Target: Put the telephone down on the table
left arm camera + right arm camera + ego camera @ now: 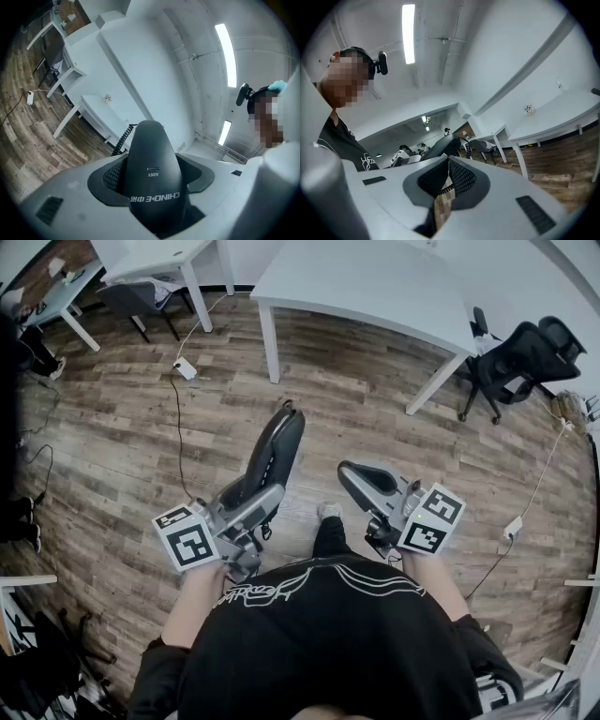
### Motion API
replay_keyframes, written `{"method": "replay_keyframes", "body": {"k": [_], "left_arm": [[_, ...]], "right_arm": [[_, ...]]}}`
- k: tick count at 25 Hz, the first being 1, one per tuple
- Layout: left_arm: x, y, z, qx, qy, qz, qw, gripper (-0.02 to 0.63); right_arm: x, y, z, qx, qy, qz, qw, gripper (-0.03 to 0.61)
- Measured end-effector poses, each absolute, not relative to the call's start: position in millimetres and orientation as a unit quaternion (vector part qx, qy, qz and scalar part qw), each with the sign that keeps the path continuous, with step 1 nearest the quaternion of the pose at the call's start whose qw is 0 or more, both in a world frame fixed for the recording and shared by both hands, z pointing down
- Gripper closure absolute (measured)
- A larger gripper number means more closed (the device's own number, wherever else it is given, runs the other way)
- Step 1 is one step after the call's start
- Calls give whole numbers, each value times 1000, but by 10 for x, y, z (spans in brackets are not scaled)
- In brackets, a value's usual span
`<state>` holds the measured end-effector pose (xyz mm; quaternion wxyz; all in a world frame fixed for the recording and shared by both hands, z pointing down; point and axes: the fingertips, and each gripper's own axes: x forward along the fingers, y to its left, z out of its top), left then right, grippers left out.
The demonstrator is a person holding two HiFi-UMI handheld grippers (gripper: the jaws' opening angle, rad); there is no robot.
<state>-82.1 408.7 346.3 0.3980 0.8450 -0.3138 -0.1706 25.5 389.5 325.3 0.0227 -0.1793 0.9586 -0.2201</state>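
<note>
A black telephone handset (278, 448) stands nearly upright over the wooden floor, with my left gripper (255, 495) shut on its lower part. In the left gripper view the handset (151, 159) fills the space between the jaws, and its coiled cord (121, 138) hangs behind it. My right gripper (349, 474) is beside it to the right, shut with nothing in it; its pads (457, 176) meet at the tip. From the right gripper view the handset (443, 146) shows beyond the jaws. A white table (375, 287) stands ahead.
A black office chair (525, 357) stands at the table's right end. Another white table (150, 254) and a chair (141, 298) are at the far left. Cables and a power adapter (185, 368) lie on the floor. The person's foot (328, 512) is below the grippers.
</note>
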Motion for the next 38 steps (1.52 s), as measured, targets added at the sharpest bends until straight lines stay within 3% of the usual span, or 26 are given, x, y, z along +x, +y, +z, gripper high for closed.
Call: {"method": "replay_keyframes", "body": {"k": [16,38], "left_arm": [[-759,3761,3429,845,-327,-165,389,324],[75,1380,3297,852,-321,-171,377,324]], "right_arm": [[301,3494,3269,-172,957,-232,30,538],[1027,1180,3227,-162,955,-245,30,538]]}}
